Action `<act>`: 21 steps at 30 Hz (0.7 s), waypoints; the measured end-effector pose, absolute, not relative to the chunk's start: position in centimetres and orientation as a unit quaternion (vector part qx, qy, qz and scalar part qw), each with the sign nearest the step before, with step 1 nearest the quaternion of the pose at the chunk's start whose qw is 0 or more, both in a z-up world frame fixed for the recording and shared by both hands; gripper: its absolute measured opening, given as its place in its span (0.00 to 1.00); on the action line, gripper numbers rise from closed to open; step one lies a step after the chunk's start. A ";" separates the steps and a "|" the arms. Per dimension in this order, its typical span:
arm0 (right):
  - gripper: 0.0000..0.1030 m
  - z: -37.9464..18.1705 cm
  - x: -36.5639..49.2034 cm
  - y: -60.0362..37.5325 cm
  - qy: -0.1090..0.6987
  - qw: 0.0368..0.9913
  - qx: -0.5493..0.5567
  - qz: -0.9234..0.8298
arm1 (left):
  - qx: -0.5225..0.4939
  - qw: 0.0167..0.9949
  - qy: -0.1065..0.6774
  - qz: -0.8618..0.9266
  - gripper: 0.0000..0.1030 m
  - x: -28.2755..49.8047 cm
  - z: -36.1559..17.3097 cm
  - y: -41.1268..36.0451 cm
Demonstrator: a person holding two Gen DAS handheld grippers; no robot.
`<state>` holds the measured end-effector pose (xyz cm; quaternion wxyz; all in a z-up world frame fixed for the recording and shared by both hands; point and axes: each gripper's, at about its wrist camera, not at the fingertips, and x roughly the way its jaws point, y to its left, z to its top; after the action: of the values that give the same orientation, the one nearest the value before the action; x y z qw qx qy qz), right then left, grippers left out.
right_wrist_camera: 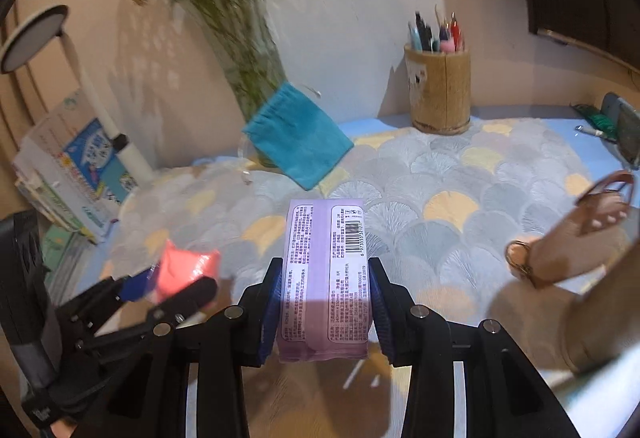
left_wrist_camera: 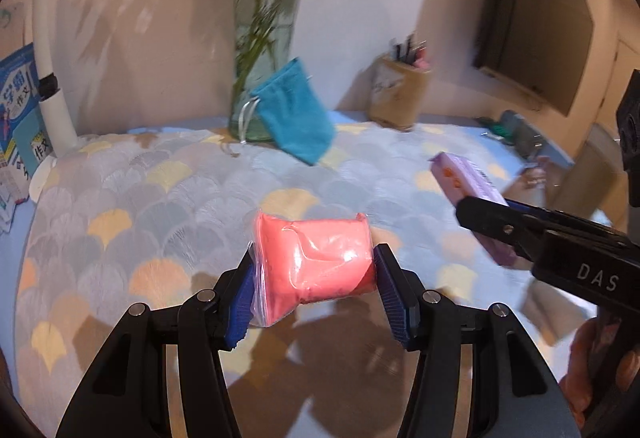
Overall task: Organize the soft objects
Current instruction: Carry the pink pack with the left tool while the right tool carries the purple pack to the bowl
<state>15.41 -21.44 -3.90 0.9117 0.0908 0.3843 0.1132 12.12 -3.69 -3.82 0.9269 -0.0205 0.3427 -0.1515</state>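
My left gripper [left_wrist_camera: 316, 278] is shut on a soft pink packet in clear plastic [left_wrist_camera: 316, 258], held above the patterned mat [left_wrist_camera: 160, 206]. The packet [right_wrist_camera: 184, 266] and the left gripper [right_wrist_camera: 168, 290] also show at lower left in the right wrist view. My right gripper [right_wrist_camera: 324, 302] is shut on a purple tissue pack [right_wrist_camera: 326, 270] with a barcode label, held above the mat [right_wrist_camera: 460, 190]. That pack [left_wrist_camera: 468, 186] and the right gripper [left_wrist_camera: 492, 214] show at the right in the left wrist view. A teal drawstring pouch [left_wrist_camera: 296, 114] [right_wrist_camera: 298, 136] leans against the vase at the back.
A glass vase with green stems [left_wrist_camera: 264, 38] [right_wrist_camera: 244, 70] stands at the back. A bamboo pen holder [right_wrist_camera: 438, 90] [left_wrist_camera: 398, 94] stands back right. Books [right_wrist_camera: 76, 166] and a white lamp [right_wrist_camera: 100, 110] are on the left. A sandal [right_wrist_camera: 568, 234] lies at right.
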 end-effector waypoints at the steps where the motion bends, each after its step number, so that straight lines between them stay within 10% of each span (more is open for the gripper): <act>1: 0.38 -3.1 14.2 -21.4 0.377 0.915 0.088 0.116 | -0.023 0.927 0.339 -0.155 0.51 11.2 -3.3 -3.9; 21: 0.38 3.4 -2.3 -35.1 0.291 0.940 0.176 0.031 | 0.015 0.908 0.259 -0.330 0.51 -2.5 4.9 -19.0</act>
<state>-2.27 -35.13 3.41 0.9400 0.1760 0.2907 0.0310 -2.54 -18.98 4.90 0.9078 0.0149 0.2587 -0.3297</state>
